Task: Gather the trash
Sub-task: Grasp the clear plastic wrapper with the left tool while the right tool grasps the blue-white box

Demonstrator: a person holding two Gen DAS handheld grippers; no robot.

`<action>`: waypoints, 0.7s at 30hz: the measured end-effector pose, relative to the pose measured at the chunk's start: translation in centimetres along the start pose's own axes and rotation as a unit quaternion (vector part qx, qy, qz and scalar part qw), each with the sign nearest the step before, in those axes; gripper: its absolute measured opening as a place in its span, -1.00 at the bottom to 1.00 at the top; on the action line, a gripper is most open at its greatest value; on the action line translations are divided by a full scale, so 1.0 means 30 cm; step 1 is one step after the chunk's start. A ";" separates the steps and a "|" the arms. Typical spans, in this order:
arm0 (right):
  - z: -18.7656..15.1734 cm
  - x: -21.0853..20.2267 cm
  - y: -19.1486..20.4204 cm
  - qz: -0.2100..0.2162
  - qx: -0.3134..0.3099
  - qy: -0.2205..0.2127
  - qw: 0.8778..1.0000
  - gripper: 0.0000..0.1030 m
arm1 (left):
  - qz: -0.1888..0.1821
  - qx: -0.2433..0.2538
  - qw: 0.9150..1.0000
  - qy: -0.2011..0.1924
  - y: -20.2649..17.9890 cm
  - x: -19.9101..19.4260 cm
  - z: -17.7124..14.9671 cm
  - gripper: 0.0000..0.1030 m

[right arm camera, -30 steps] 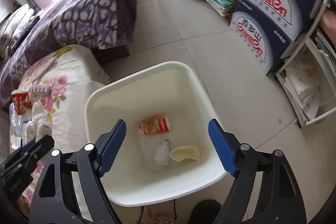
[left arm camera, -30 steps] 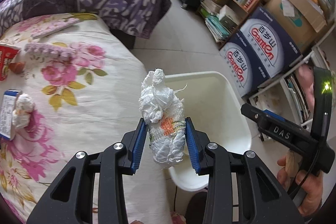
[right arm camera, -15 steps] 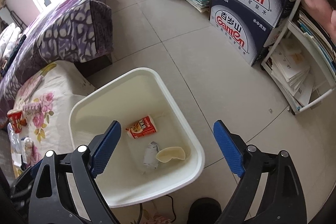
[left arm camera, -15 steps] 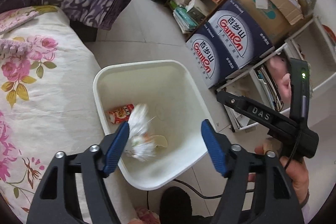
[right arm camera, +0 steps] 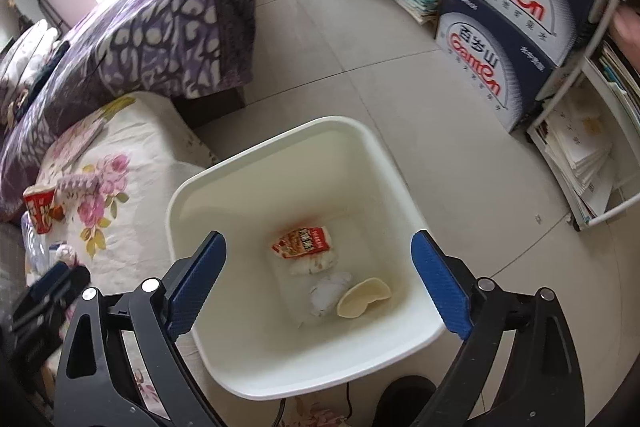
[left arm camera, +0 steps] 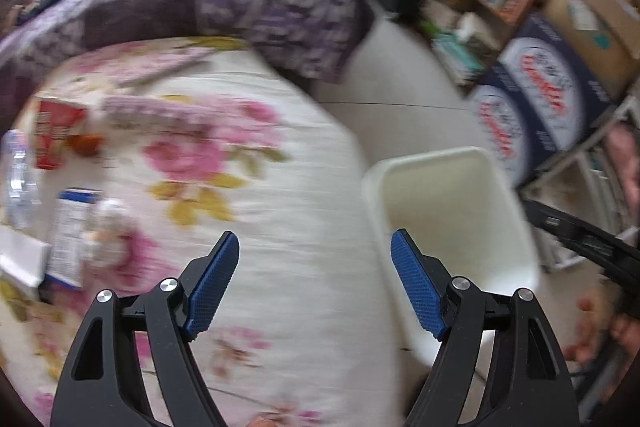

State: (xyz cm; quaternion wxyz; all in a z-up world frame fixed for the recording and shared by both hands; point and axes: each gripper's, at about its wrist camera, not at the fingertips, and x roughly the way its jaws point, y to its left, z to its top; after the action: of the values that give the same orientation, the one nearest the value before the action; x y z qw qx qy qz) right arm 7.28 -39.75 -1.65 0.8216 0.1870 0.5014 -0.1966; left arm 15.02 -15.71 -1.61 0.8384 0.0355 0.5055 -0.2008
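Hovering over a floral bedspread [left arm camera: 280, 227], the left gripper [left arm camera: 314, 279] has its blue-padded jaws apart with nothing between them; they have just been opening. At lower right of that blurred view stands the white square plastic bin [left arm camera: 516, 235]. The right gripper [right arm camera: 320, 283] hangs directly above the same bin [right arm camera: 192, 183], its jaws also spread wide and empty, and also just widened.

Inside the bin, at centre frame in the right wrist view, lie a red-and-white printed snack wrapper [right arm camera: 302, 243], a crumpled white tissue wad [right arm camera: 330, 293] and a pale cream curved scrap [right arm camera: 362, 303]. The wrapper's long axis runs roughly left to right across the frame, tilted slightly upward at its right end; the tissue wad lies slanting from upper right to lower left, just beside the scrap.

Part of the job looks done, with these pieces binned. Left on the bedspread, at the left edge of the left wrist view, are a red paper cup [left arm camera: 56, 135], a blue-and-white carton [left arm camera: 72, 239] lying with its long axis running top to bottom in the frame, a small white crumpled ball [left arm camera: 112, 219] touching it, and a clear plastic bottle [left arm camera: 18, 183]. Judged from this, several pickups remain.
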 end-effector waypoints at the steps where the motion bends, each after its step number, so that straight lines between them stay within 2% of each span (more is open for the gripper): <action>1: 0.000 0.003 0.014 0.001 -0.003 0.001 1.000 0.76 | 0.018 -0.004 1.000 0.002 0.029 0.007 0.006 0.49; 6: -0.008 0.029 0.100 0.010 -0.027 0.011 1.000 0.76 | 0.098 -0.007 0.995 0.021 0.160 0.052 0.021 0.55; 10: -0.016 0.047 0.155 0.005 -0.046 0.013 0.999 0.81 | 0.157 0.002 0.987 0.036 0.241 0.097 0.012 0.55; 16: -0.028 0.079 0.218 0.005 -0.066 0.025 0.997 0.81 | 0.174 -0.007 0.983 0.052 0.330 0.156 0.011 0.55; 21: -0.039 0.091 0.264 0.005 -0.083 0.027 0.996 0.81 | 0.169 -0.021 0.984 0.059 0.388 0.193 0.009 0.55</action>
State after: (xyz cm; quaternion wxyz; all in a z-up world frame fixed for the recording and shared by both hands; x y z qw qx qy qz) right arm 11.59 -32.76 -3.73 0.8213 0.1260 0.5371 -0.1451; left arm 21.93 -6.86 -8.14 0.8293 0.1147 0.5453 -0.0433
